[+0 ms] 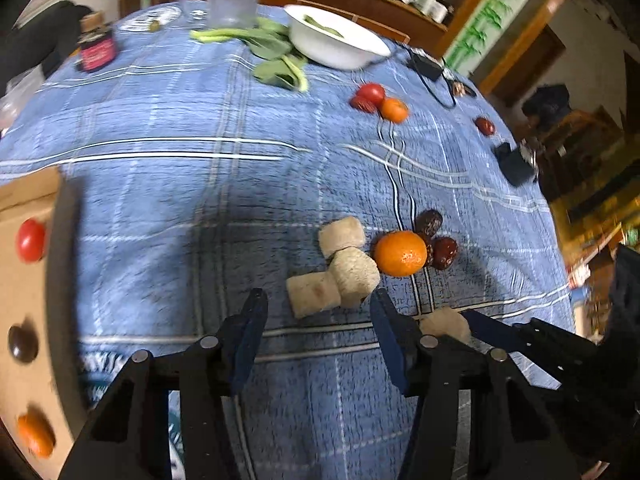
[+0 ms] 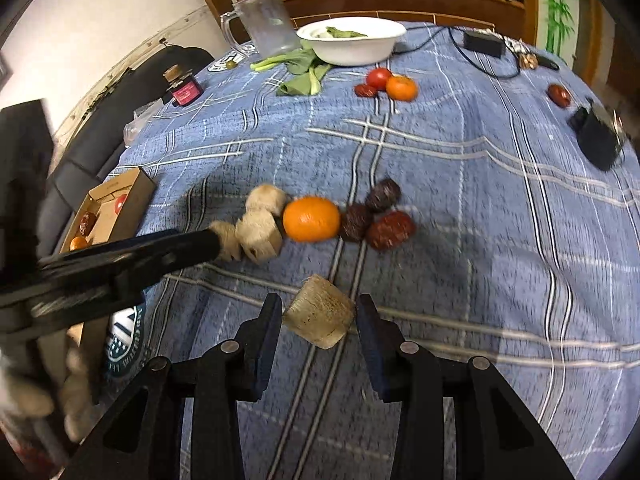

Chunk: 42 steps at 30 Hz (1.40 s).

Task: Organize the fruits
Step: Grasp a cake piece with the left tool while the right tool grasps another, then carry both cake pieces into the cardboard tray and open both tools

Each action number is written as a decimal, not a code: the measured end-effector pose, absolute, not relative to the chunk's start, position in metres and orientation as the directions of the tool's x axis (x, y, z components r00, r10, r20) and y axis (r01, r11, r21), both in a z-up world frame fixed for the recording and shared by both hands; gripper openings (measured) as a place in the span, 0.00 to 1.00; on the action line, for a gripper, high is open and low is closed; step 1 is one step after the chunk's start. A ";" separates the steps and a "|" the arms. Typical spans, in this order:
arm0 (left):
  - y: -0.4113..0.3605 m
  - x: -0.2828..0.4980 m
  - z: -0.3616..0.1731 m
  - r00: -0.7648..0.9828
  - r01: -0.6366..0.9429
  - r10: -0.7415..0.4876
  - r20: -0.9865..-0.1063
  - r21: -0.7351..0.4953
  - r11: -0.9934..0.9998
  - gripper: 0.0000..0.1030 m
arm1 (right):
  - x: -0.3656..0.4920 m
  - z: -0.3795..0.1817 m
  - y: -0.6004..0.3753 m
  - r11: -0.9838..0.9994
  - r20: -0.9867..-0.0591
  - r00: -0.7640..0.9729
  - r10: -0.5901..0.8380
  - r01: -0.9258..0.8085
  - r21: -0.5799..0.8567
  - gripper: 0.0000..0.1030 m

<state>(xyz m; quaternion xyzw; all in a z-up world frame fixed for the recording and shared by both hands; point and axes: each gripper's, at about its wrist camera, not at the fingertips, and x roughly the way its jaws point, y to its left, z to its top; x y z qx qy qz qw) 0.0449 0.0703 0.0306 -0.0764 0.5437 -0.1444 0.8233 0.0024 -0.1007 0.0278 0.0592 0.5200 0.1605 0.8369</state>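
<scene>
While the right gripper [image 2: 319, 316] hangs low in the frame over the blue plaid tablecloth [image 2: 480, 220], a pale cork-like block [image 2: 319, 312] sits between its two fingers; both pads lie against its sides, so it looks clamped. At the left of that view the left gripper [image 2: 216, 242] reaches in toward a cluster of three more pale blocks [image 2: 260, 224]. In its own view, the left gripper [image 1: 318, 308] has its jaws apart over bare cloth, with one block just ahead of them and nothing gripped. Right of the blocks lies an orange mandarin [image 2: 311, 219], touching three dark red dates [image 2: 372, 216]. Farther up the frame a tomato [image 2: 378, 77] and second mandarin [image 2: 401, 88] rest near a white bowl [image 2: 352, 54]. At left, a cardboard tray [image 1: 24, 300] holds a tomato, a date and a mandarin.
</scene>
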 end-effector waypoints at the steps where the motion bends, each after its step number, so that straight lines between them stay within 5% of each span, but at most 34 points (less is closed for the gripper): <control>1: 0.067 0.049 0.026 0.352 0.172 -0.325 -0.878 -0.280 0.944 0.43 | 0.001 0.028 -0.100 0.942 -0.850 0.411 0.328 -0.211 0.261 0.40; 6: 0.067 0.052 0.022 0.346 0.199 -0.368 -0.863 -0.316 0.928 0.39 | -0.001 0.028 -0.094 0.949 -0.851 0.430 0.301 -0.221 0.224 0.41; 9: 0.073 0.048 0.022 0.349 0.186 -0.363 -0.864 -0.316 0.930 0.27 | 0.000 0.025 -0.091 0.948 -0.855 0.422 0.300 -0.229 0.220 0.40; 28: 0.137 -0.023 0.080 0.482 0.111 -0.326 -0.813 -0.312 0.943 0.27 | -0.023 0.057 -0.054 0.925 -0.824 0.428 0.372 -0.250 0.288 0.38; 42: 0.308 -0.104 0.077 0.493 -0.222 -0.116 -0.862 -0.254 0.941 0.27 | -0.049 0.080 0.099 0.786 -0.778 0.306 0.548 -0.508 0.354 0.39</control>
